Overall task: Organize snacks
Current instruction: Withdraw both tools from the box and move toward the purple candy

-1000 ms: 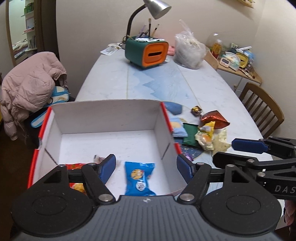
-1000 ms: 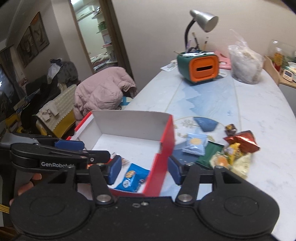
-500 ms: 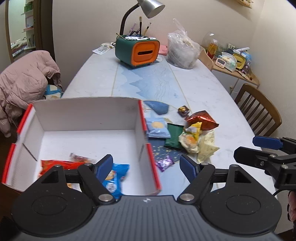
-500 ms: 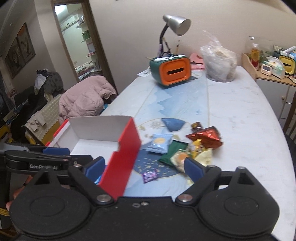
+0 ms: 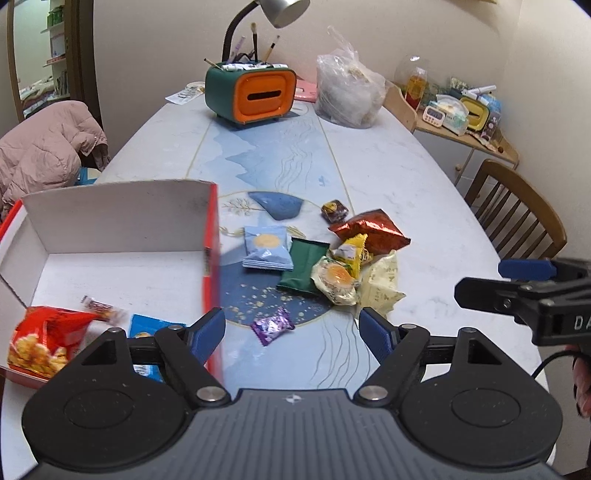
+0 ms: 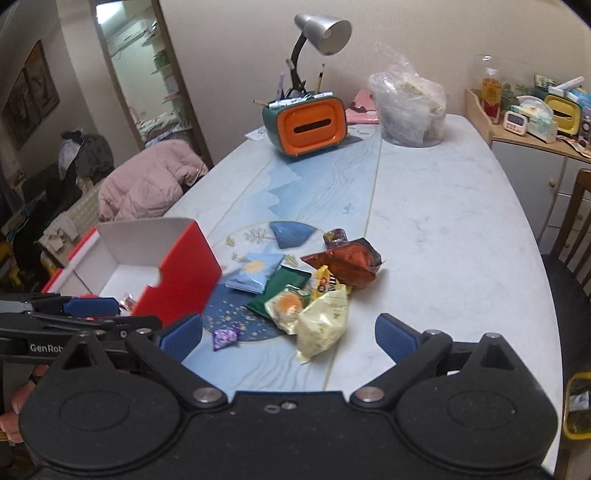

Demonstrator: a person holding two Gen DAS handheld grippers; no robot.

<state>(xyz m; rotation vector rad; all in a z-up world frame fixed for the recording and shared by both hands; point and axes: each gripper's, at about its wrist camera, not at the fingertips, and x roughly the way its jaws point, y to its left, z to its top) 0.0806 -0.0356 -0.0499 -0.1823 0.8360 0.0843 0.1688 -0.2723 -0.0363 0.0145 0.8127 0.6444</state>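
Note:
A red box with a white inside [image 5: 110, 229] stands at the table's left; it also shows in the right wrist view [image 6: 184, 266]. In it lie a red snack bag [image 5: 44, 332], a small wrapped candy [image 5: 99, 307] and a blue packet [image 5: 147, 326]. A pile of loose snacks lies right of it: a light blue packet [image 5: 266, 246], a green packet [image 5: 304, 266], a red-brown bag [image 5: 369, 230], a cream packet [image 6: 323, 321] and a purple candy [image 5: 272, 325]. My left gripper [image 5: 291, 334] is open just above the purple candy. My right gripper [image 6: 288, 332] is open near the cream packet.
An orange and green tissue holder [image 5: 251, 94] with a desk lamp [image 6: 321, 29] and a clear plastic bag [image 5: 349, 92] stand at the table's far end. A wooden chair [image 5: 517, 214] is on the right. A pink jacket [image 5: 40, 151] hangs on the left.
Both grippers have swung right, away from over the box and toward the loose snack pile. Both jaws have opened wider. The snacks in the box lie as before.

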